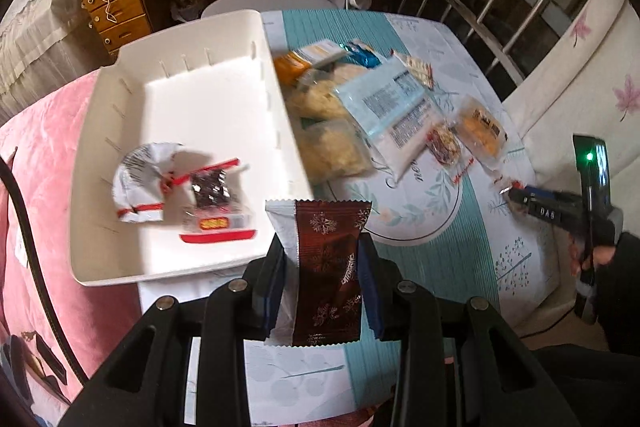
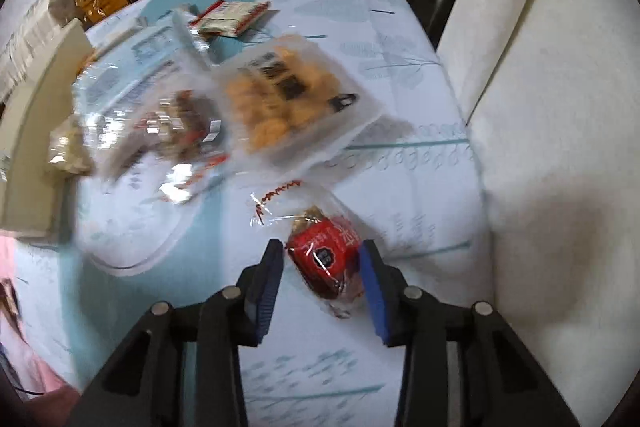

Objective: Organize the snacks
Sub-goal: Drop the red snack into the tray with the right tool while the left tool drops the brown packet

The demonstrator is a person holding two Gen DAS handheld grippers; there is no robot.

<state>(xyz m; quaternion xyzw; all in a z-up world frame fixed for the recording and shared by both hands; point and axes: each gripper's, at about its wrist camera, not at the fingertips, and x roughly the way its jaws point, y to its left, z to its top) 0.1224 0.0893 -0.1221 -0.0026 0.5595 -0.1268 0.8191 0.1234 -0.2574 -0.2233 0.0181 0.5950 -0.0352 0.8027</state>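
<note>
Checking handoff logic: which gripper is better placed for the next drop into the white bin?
Left. The left gripper is already shut on the brown snack packet, right beside the white bin. The right gripper only straddles the red snack packet on the table, farther from the bin.

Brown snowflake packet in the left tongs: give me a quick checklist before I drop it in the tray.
1. Left tongs clamped on brown snowflake packet: ok.
2. White tray has bare floor for it: ok.
3. Two packets already lie in the tray: ok.
4. Packet over the tray: not ok, it hangs beside the near corner.
5. Right tongs gripping the red snack pack: cannot tell; pads flank it.
</note>
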